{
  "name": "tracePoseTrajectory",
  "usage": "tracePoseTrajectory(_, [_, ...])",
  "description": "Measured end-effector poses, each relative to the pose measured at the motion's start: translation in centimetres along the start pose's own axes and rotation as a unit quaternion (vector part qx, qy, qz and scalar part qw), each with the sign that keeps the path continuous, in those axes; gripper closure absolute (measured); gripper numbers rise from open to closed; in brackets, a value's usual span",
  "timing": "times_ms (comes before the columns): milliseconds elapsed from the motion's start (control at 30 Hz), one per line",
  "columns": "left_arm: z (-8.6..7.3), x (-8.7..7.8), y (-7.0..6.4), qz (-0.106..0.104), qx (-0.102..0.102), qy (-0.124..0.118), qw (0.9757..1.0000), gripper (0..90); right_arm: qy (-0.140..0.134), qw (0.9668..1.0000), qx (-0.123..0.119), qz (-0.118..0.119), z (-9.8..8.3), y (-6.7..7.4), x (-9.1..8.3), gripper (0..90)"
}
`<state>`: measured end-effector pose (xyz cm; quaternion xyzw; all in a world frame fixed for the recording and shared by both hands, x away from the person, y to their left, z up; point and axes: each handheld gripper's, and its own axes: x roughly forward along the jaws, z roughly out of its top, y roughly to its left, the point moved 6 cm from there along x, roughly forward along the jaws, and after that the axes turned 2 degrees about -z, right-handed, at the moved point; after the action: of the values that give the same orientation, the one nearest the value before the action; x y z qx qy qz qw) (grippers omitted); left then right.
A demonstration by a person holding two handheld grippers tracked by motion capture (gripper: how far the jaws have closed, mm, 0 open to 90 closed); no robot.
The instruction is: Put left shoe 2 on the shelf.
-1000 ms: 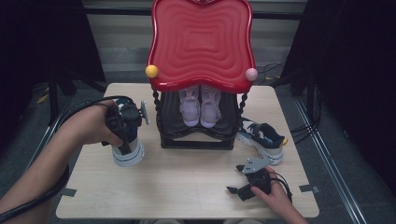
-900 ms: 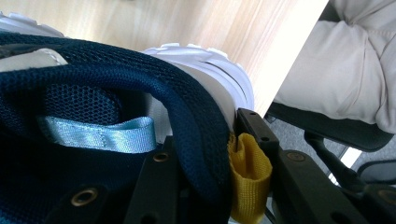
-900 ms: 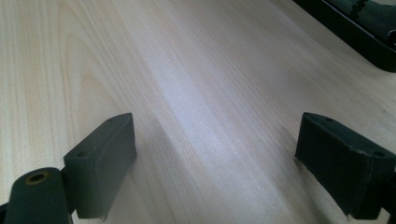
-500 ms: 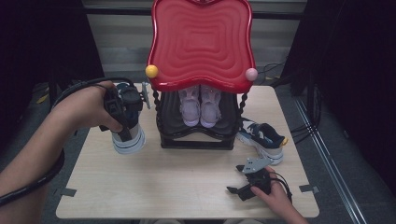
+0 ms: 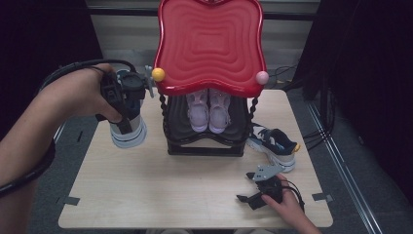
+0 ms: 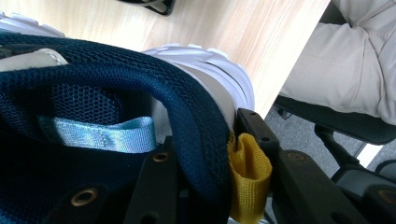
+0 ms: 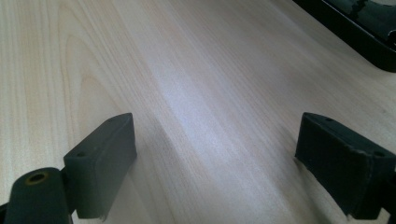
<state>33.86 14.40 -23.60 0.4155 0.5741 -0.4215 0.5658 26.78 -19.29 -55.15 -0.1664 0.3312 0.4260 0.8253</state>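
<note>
The left tool (image 5: 127, 100) holds a dark blue shoe (image 5: 127, 131) by the back of its collar. In the left gripper view one black jaw sits inside the shoe, and the other jaw sits outside, right by the yellow pull loop (image 6: 246, 175) at the heel. The jaws are pressed on the padded blue collar (image 6: 196, 116) between them. A light blue strap (image 6: 100, 135) shows inside the shoe.

In the high view the shoe hangs from the left tool with its white sole (image 5: 129, 139) low, above the left part of the bench (image 5: 160, 195). It looks lifted off the wood. It is just to the left of the black stand (image 5: 204, 144), apart from it.

The stand carries a big red wavy top (image 5: 210, 44) with a yellow ball (image 5: 158, 74) at one corner and a pink ball (image 5: 262, 77) at the other. A pair of pale pink shoes (image 5: 209, 109) sits inside the stand, side by side, under the red top.

Another dark blue shoe (image 5: 272, 144) lies on the bench to the right of the stand, very close to its base.

The right tool (image 5: 253, 195) rests low at the front right of the bench, in the person's right hand (image 5: 287, 209). Its jaws stand wide apart with just bare wood between them, and it grips nothing.
</note>
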Motion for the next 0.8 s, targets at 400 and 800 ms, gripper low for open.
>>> tracePoseTrajectory(400, [1.1, -4.1, -0.1, 0.028, 0.010, -0.013, 0.9995, 69.8, 0.000, 1.0000, 0.000, 0.000, 0.0, 0.0, 0.0, 11.3])
tracePoseTrajectory(800, [1.8, -7.5, 0.1, 0.070, 0.011, -0.032, 0.9969, 69.8, 0.001, 1.0000, 0.001, -0.001, 0.0, 0.0, 0.0, 11.3])
